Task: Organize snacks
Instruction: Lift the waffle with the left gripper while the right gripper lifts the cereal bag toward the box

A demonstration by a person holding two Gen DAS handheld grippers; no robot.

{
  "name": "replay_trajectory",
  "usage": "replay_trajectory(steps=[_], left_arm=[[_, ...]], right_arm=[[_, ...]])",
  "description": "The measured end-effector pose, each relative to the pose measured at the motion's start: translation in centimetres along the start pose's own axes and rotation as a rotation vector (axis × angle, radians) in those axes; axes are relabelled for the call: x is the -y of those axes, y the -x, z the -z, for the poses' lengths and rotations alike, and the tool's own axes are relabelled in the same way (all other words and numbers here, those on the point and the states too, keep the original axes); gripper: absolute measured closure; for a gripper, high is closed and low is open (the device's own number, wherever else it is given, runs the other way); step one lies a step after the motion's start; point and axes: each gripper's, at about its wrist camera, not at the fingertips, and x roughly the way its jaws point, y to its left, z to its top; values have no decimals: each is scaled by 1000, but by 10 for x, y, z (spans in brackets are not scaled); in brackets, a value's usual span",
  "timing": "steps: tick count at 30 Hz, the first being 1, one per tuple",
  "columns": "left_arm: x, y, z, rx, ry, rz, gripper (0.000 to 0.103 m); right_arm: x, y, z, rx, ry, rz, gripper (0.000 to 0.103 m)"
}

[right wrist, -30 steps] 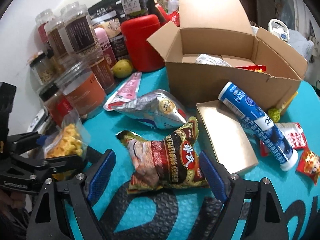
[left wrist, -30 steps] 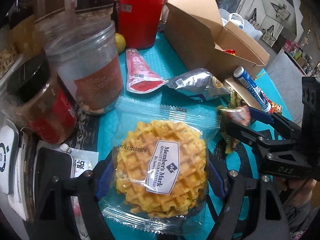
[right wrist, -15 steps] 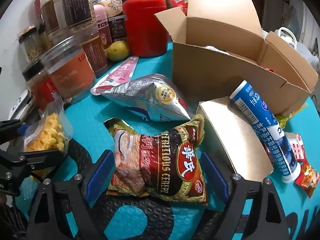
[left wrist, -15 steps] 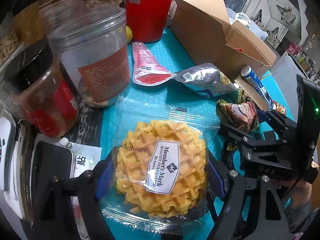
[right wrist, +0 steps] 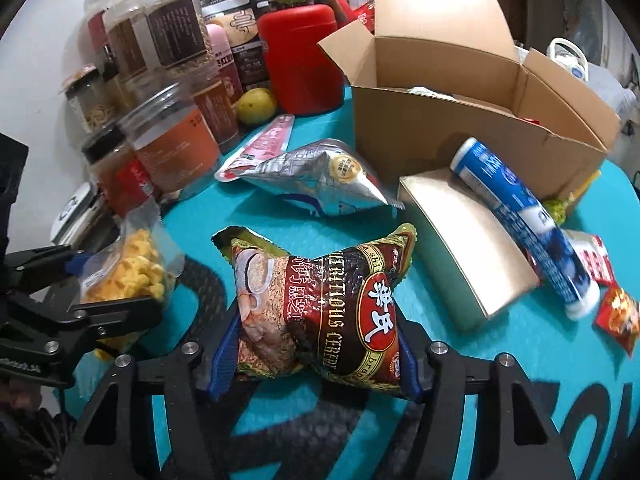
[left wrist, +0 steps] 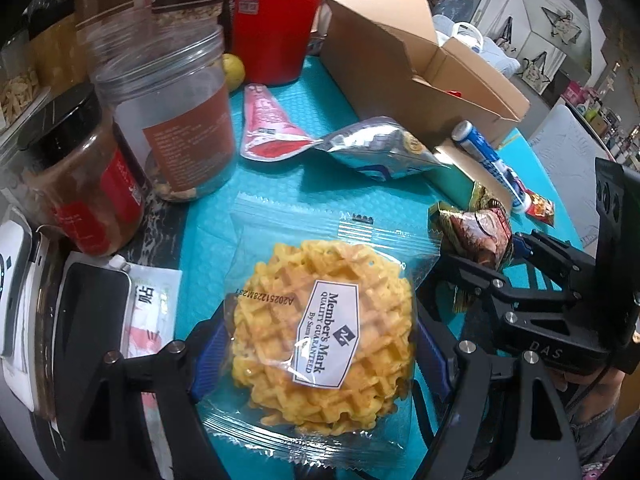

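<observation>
Left wrist view: our left gripper point(left wrist: 320, 354) is clamped on the packaged Member's Mark waffle point(left wrist: 322, 332), its blue pads pressing both sides of the clear wrapper above the teal mat point(left wrist: 280, 184). In the right wrist view, our right gripper point(right wrist: 316, 354) squeezes the dark cereal bag point(right wrist: 320, 304), pinching it in at the waist. Just beyond lie a silver pouch point(right wrist: 316, 176) and a gold box point(right wrist: 464, 240) with a blue tube point(right wrist: 520, 216) leaning across it, before the open cardboard box point(right wrist: 460, 128).
</observation>
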Motion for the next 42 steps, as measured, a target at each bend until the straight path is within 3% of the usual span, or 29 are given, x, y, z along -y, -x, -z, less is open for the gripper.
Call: replay_trajectory(steps=[11, 23, 30, 42], left_arm=[[42, 17, 14, 33, -62, 26, 23], [90, 28, 17, 66, -143, 69, 23], [114, 37, 4, 112, -187, 92, 23], [142, 65, -43, 238, -256, 95, 23]], right_arm=[[13, 44, 39, 43, -74, -38, 40], [39, 94, 63, 113, -134, -18, 40], [53, 116, 58, 163, -139, 15, 40], [70, 150, 15, 272, -94, 70, 40]])
